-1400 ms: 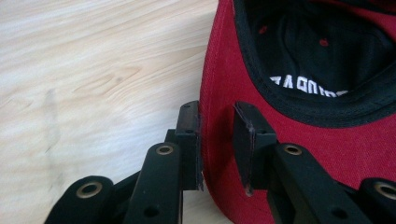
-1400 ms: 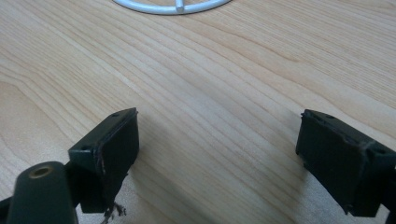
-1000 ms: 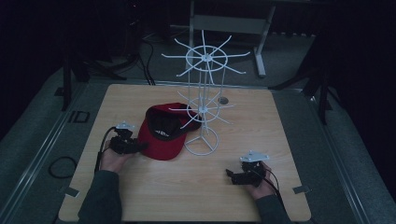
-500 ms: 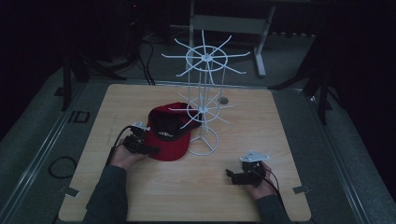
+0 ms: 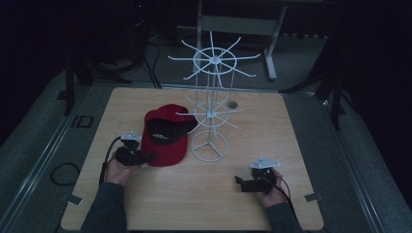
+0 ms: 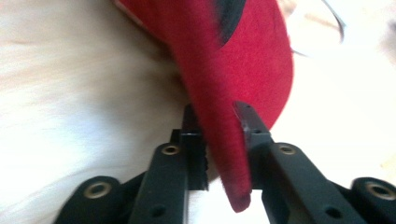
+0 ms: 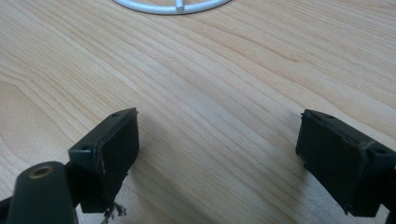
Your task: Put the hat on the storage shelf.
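Brim between the jaws: the left hand-held gripper point(image 6: 219, 140) straddles the red cap's point(image 5: 167, 136) brim, seemingly pinching it, though blur hides the contact. The cap lies on the bench point(image 5: 272, 131) beside the white wire rack point(image 5: 210, 116). Right hand-held gripper point(image 7: 217, 154) rests wide apart, holding nothing.

In the left gripper view, the red cap point(image 6: 243, 70) is motion-blurred and cut off at 12 o'clock; whether the jaws actually press its brim cannot be told. In the right gripper view, the white wire stand point(image 7: 173, 4) is cropped at 12 o'clock, leaving its base ring.
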Tool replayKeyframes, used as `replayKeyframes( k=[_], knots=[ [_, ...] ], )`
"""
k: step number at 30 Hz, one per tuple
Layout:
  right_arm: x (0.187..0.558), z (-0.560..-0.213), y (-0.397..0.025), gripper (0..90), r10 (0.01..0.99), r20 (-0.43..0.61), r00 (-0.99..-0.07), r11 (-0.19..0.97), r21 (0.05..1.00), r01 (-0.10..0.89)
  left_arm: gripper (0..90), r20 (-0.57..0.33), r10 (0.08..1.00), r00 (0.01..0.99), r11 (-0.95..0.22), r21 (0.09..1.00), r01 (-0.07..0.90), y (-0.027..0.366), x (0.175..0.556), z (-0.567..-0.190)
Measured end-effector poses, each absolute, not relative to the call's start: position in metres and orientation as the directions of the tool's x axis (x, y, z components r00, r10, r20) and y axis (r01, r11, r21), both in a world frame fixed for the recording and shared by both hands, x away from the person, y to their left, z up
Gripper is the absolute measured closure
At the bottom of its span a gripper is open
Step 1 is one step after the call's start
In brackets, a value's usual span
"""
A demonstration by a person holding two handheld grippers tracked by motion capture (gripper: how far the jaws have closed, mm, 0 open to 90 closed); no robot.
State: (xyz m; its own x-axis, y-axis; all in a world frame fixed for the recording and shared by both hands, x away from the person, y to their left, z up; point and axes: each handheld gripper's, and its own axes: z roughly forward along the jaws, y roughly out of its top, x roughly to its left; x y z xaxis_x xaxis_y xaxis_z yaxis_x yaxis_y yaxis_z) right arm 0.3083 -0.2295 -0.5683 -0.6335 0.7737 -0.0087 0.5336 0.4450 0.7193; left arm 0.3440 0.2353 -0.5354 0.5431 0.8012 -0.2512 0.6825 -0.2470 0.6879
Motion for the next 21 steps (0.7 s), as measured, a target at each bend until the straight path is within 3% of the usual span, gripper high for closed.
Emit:
replayKeyframes(
  k=[4,10,21],
  knots=[
    [0.308,-0.568,-0.230,13.1,0.774,-0.009,-0.634,0.445,0.719,0.533,85.5,-0.200,0.850,0.487,-0.200,0.734,0.649,0.246,0.340,-0.528],
    [0.308,-0.568,-0.230,13.1,0.774,-0.009,-0.633,0.445,0.719,0.533,86.1,-0.135,0.882,0.451,-0.193,0.770,0.608,0.248,0.336,-0.524],
    [0.308,-0.568,-0.230,13.1,0.774,-0.009,-0.633,0.445,0.719,0.533,86.2,-0.127,0.912,0.391,-0.139,0.801,0.583,0.251,0.336,-0.516]
  ],
)
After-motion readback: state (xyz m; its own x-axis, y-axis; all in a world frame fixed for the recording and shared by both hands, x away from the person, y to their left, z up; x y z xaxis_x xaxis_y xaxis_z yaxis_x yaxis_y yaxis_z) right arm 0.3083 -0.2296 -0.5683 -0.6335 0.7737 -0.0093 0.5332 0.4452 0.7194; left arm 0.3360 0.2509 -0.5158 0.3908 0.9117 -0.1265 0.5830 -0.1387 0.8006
